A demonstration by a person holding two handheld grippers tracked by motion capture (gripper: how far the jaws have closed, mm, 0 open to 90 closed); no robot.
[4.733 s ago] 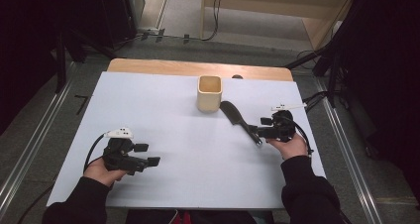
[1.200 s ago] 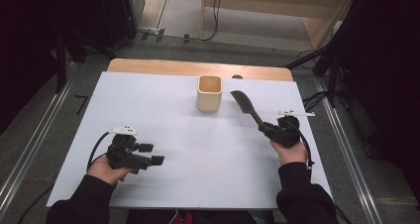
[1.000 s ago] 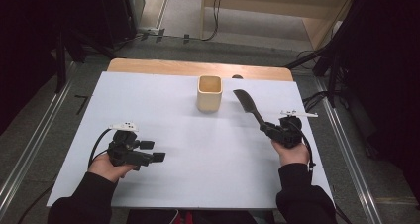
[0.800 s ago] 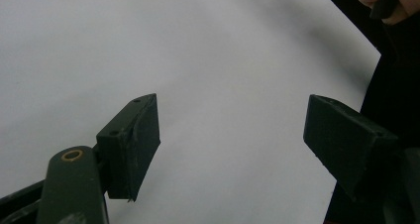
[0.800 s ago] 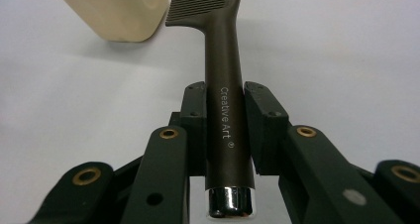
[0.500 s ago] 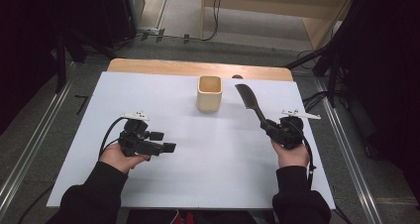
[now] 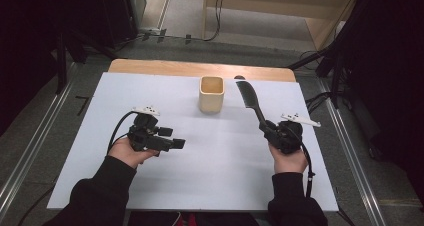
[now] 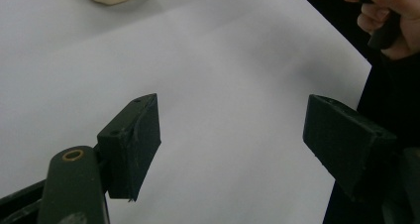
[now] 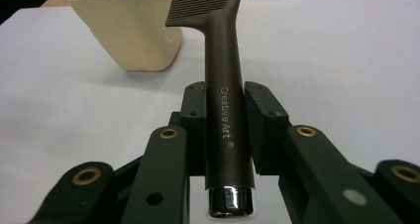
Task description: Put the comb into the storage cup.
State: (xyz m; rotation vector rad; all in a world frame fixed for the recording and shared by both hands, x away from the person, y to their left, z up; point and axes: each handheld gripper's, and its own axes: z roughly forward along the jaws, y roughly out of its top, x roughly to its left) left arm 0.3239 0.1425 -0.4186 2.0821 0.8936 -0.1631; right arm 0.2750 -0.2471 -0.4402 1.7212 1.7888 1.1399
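Observation:
A black comb point(image 7: 251, 103) with "Creative Art" on its handle point(image 9: 225, 105) is clamped by the handle in my right gripper point(image 7: 268, 128), which is shut on it; its toothed head points away toward the table's far side. A cream square cup point(image 7: 211, 93) stands upright just left of the comb's head, and appears again point(image 9: 130, 29) in the right gripper view. My left gripper point(image 7: 176, 144) is held over the left half of the white table, jaws wide apart with nothing between them point(image 8: 233, 140).
The white table top point(image 7: 210, 156) lies on a wooden board point(image 7: 150, 67) whose far edge shows behind the cup. Metal rails run along both sides on the floor, and cables lie at the right.
My left gripper has moved right and forward toward the table's middle. My right gripper has swung the comb so its head points farther away, to the right of the cup.

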